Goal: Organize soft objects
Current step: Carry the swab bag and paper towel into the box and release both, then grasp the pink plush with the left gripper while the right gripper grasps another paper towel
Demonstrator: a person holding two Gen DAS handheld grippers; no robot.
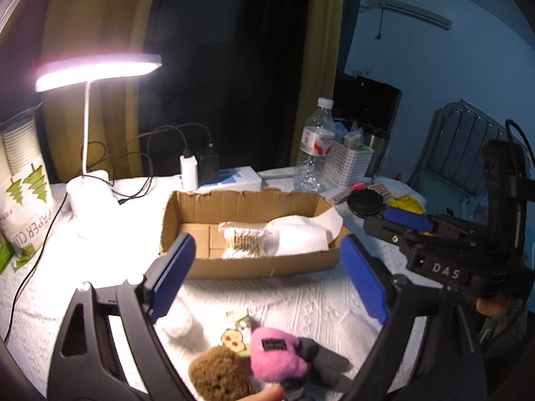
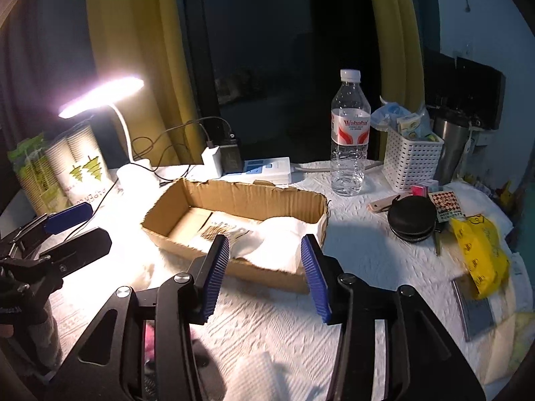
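- Left wrist view: left gripper (image 1: 267,280) wide open, holds nothing, hovering over the table's near edge, in front of the box (image 1: 250,234).
- Soft items at near edge: pink plush (image 1: 277,357), brown sponge (image 1: 217,379) touching it, a grey piece (image 1: 321,357) beside. A bare fingertip (image 1: 267,394) touches the plush.
- Step, judged: drop low, close across the plush body, not the tag; lift clear of the sponge.
- Right gripper (image 1: 406,222) sits off the box's right end, near the black pouch (image 1: 364,202).
- Right wrist view: right gripper (image 2: 265,277) open about halfway, empty, just before the box's (image 2: 234,197) near wall.
- Box already has tissue (image 2: 277,237) and swabs (image 2: 217,230); its left end is bare.
- Room: open cloth at the near edge; bottle (image 2: 349,140), basket (image 2: 411,163), lamp (image 2: 100,97) crowd the far edge; cables too. Approach over the near wall.
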